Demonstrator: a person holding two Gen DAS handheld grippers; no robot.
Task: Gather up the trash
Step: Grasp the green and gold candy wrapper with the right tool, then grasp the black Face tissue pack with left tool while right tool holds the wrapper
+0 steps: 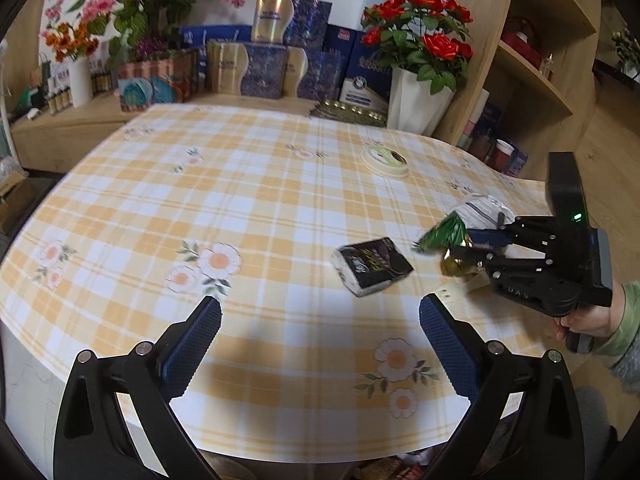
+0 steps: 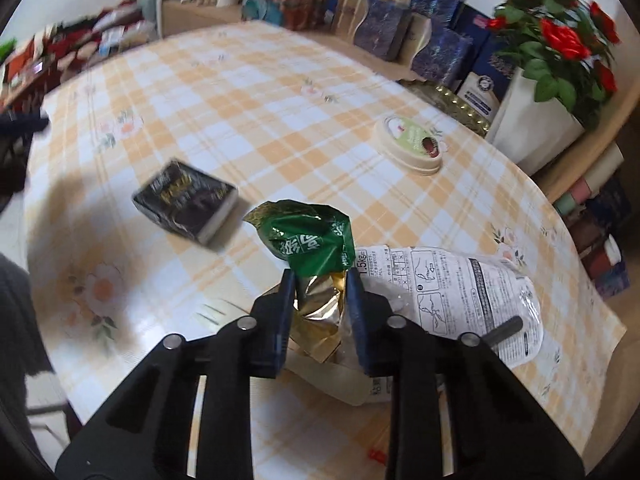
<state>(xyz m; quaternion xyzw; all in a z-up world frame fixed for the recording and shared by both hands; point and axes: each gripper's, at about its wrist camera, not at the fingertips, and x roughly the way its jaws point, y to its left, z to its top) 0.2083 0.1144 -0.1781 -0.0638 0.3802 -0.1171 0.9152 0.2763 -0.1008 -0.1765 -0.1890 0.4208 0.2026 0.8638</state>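
— Nearest me, what's between your right pads?

— Green wrapper (image 2: 308, 240), crumpled, gold foil inside; my right gripper (image 2: 318, 284) is clamped on its lower end, above the tablecloth (image 2: 240, 92)

— And beside it?

— White bag (image 2: 472, 292) just right of it, lying flat. Black box (image 2: 186, 200) sits left and a bit farther; round lid (image 2: 410, 146) far right, near the vase (image 2: 528, 124)

— Your left?

— My left gripper (image 1: 320, 312) hangs spread wide, nothing in it, with the box just beyond
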